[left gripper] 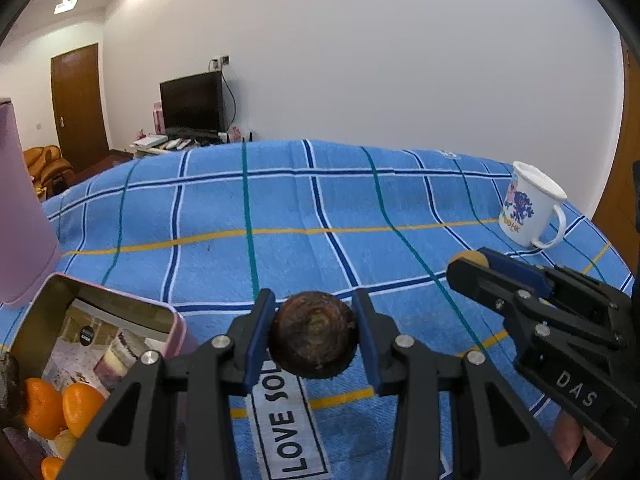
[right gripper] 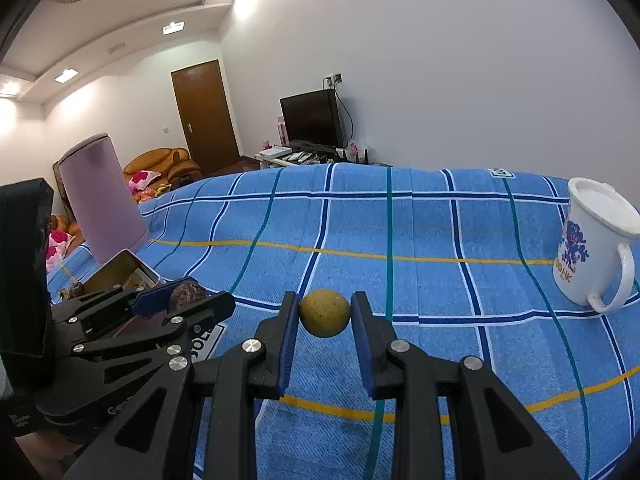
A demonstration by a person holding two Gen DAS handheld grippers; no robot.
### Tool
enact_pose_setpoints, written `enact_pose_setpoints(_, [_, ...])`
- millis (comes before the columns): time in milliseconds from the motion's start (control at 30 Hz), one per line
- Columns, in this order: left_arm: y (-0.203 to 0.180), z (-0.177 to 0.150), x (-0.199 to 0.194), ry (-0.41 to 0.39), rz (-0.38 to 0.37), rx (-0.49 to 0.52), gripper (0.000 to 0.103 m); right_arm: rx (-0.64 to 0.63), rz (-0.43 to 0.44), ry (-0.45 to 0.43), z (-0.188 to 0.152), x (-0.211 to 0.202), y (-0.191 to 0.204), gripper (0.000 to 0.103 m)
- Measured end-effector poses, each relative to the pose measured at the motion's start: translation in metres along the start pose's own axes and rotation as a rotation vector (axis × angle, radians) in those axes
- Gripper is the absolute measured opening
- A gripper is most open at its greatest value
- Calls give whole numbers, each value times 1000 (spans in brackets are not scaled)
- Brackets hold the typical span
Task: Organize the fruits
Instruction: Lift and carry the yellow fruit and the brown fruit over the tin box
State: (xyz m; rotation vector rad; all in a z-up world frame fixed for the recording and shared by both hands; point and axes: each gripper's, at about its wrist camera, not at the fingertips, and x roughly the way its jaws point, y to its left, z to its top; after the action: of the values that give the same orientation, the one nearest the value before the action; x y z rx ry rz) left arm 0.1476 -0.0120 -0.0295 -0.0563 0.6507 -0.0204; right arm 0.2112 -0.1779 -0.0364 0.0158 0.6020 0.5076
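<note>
Just left of the left gripper, whose jaws clamp a dark fruit, sits the tin, while the right gripper pinches a yellow fruit.

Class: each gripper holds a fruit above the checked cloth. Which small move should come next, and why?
Probably swing the left gripper leftward over the open tin: it is shut on the dark brown fruit, and the tin beside it already holds orange fruits.
</note>
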Motion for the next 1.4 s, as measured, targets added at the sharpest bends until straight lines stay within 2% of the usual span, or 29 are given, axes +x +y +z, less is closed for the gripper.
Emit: enact_pose_setpoints(1400, [-5,-8,-38,-168,50,35,41,-60,0,-138,-6,-31,13,28])
